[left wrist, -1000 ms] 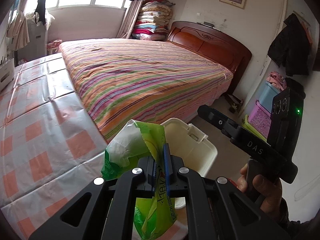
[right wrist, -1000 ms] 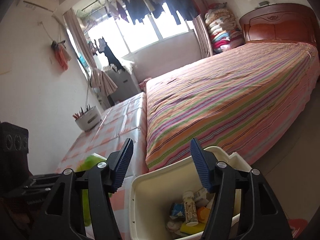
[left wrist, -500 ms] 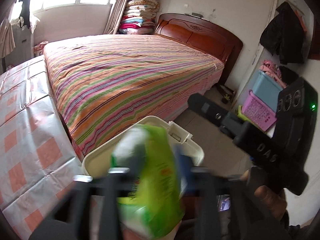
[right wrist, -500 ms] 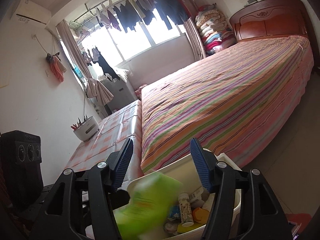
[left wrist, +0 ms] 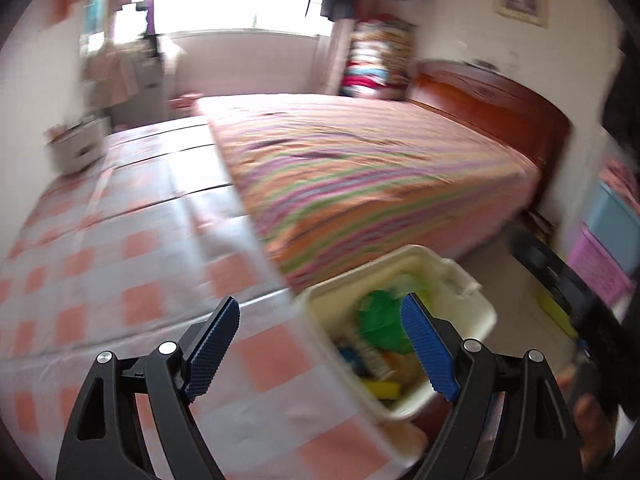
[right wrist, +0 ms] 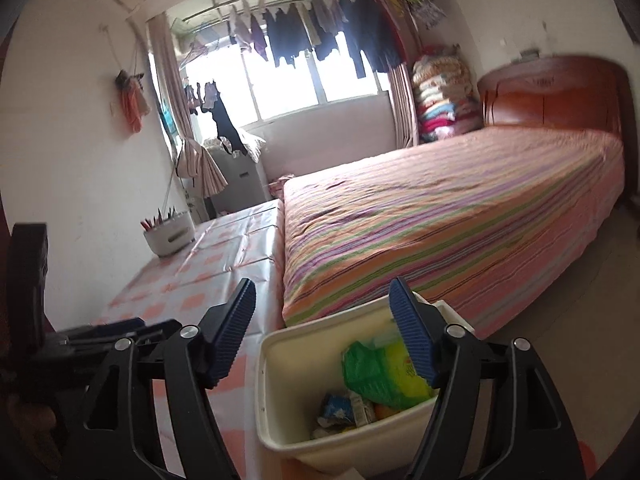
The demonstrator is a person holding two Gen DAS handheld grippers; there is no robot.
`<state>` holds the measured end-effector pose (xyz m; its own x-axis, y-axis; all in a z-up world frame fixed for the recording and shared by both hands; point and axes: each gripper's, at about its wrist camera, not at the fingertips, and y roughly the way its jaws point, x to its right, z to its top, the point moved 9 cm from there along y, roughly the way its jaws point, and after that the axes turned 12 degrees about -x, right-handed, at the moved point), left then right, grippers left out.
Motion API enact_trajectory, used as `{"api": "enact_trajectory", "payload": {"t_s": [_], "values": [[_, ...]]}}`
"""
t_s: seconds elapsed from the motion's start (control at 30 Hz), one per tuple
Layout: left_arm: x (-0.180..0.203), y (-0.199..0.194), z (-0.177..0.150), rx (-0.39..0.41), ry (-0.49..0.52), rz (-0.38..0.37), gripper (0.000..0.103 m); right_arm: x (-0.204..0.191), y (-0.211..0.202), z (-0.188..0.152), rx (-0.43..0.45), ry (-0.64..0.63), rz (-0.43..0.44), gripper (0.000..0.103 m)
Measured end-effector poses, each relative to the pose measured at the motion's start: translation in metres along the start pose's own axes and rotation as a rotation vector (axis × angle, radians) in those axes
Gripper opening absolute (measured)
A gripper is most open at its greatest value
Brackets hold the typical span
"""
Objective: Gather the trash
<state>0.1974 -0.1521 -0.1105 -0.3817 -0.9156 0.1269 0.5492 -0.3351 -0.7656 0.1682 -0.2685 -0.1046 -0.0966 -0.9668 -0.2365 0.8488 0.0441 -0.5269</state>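
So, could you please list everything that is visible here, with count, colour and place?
trash bin: one, cream, on the floor beside the table edge
green wrapper: one, green and yellow, inside the bin on other trash
table: one, pink and white checked cloth, left of the bed
pen holder: one, white, far end of the table by the wall
bed: one, striped cover, wooden headboard
folded blankets: one stack, mixed colours, beside the headboard
hanging clothes: many, mostly dark, at the window
left claw: blue pads, opening, nothing between
right claw: blue pads, opening, nothing between
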Motion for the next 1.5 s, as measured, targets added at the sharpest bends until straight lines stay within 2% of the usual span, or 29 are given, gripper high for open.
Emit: {"api": "enact_trajectory", "payload": {"t_s": [0.13, 0.23, 0.4, 0.63, 1.17, 1.5], "values": [[-0.032, -0.019, -0.02, 0.005, -0.058, 0.082, 0.08, -0.033, -0.028, -0.022, 0.018, -0.079, -0.035, 0.077], [-0.048, -0.033, -0.03, 0.032, -0.085, 0.13, 0.08, -0.059, -0.034, -0.037, -0.012, -0.113, -0.018, 0.077], [-0.069, -0.054, -0.042, 0.062, -0.112, 0.181, 0.08, -0.077, -0.043, -0.045, -0.027, -0.131, -0.016, 0.077], [-0.076, -0.07, -0.052, 0.071, -0.11, 0.198, 0.08, -0.08, -0.06, -0.037, -0.03, -0.144, -0.017, 0.078], [-0.077, -0.079, -0.063, 0.048, -0.114, 0.188, 0.081, -0.083, -0.053, -0.035, -0.059, -0.137, 0.002, 0.081], [-0.063, -0.107, -0.077, 0.068, -0.082, 0.222, 0.081, -0.093, -0.092, -0.028, -0.029, -0.141, 0.034, 0.082]]}}
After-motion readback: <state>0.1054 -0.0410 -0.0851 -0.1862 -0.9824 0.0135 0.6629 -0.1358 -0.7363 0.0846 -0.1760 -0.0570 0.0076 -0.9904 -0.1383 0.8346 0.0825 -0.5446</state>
